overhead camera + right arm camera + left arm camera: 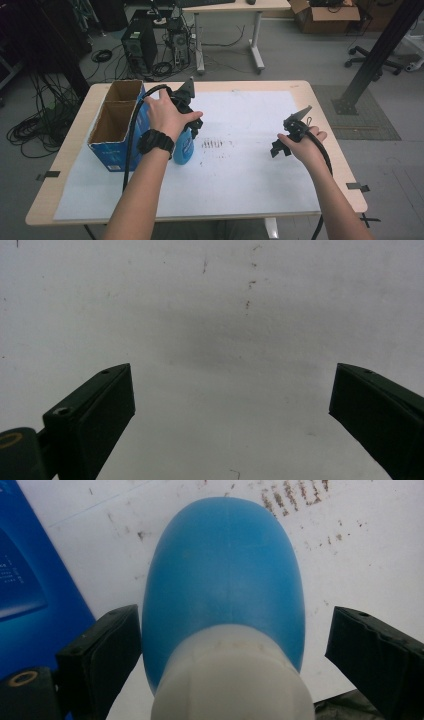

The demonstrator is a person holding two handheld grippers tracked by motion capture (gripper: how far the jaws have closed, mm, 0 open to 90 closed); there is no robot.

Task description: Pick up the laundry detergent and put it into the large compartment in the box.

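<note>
A blue bottle [183, 148] with a white cap stands on the white paper sheet [240, 165], right beside a blue cardboard box [116, 152]. My left gripper [193, 126] reaches down over it from above. In the left gripper view the bottle [225, 565] sits between the jaws of the left gripper [232, 627]: the left pad is at its side, while the right pad stands clear with a gap. My right gripper [278, 148] hovers over bare paper at the right, and in its own view the right gripper [232, 390] is open with nothing in it.
The box [25, 580] is open-topped with two compartments and sits at the table's left. Dark smudges [214, 144] mark the paper mid-table. Past the table's far edge are computer towers, cables and another desk.
</note>
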